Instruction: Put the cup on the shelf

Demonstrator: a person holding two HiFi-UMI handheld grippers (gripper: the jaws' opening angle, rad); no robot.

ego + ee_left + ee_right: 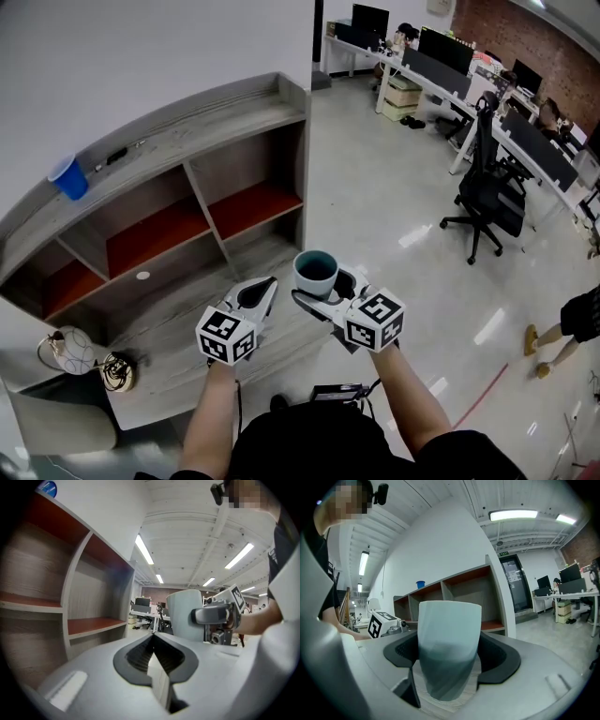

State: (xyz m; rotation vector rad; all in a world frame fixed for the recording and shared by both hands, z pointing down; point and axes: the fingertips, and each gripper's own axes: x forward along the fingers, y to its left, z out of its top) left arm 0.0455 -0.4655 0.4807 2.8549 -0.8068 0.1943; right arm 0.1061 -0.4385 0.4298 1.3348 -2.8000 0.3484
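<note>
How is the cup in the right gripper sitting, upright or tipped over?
Upright. The cup shows its open mouth from above, rim level, clamped in the right gripper.

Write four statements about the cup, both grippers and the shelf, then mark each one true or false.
1. The right gripper grips the teal cup between its jaws. True.
2. The left gripper carries a blue cup. False: its jaws are shut on nothing, and the blue cup stands on top of the shelf.
3. The teal cup is upright, mouth up. True.
4. The teal cup already sits in a shelf compartment. False: it is held in the air in front of the shelf.
</note>
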